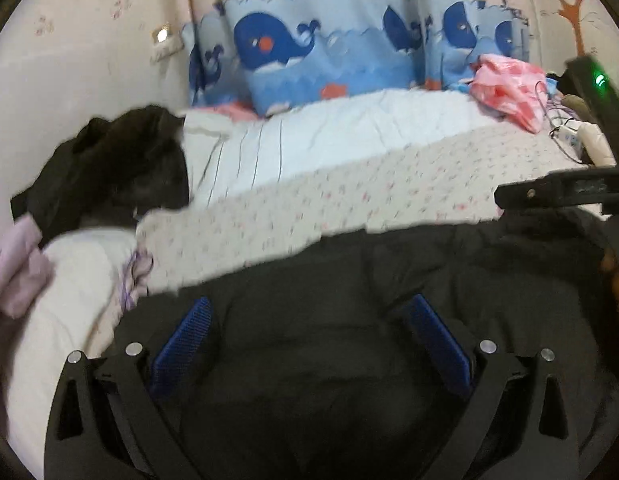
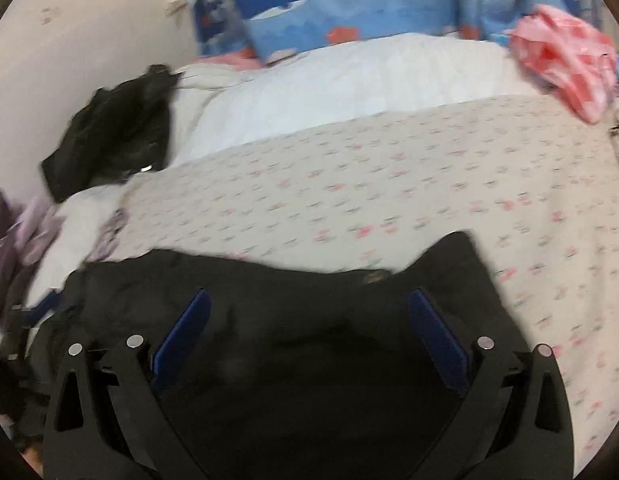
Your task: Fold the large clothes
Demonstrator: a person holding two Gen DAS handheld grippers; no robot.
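A large black garment (image 1: 389, 280) lies spread on the floral bedsheet (image 1: 349, 200) at the near edge of the bed; it also shows in the right wrist view (image 2: 293, 300). My left gripper (image 1: 309, 336) is open just above it, blue pads (image 1: 185, 344) wide apart, nothing between them. My right gripper (image 2: 309, 328) is open over the same garment, its pads (image 2: 437, 340) spread. The right gripper's body (image 1: 565, 192) shows at the right edge of the left wrist view.
A second black garment (image 1: 109, 168) lies crumpled at the bed's left side. Whale-print pillows (image 1: 329, 52) line the wall behind a white quilt (image 1: 349, 128). A pink cloth (image 1: 509, 88) lies far right. Lilac fabric (image 1: 21, 272) sits at the left edge.
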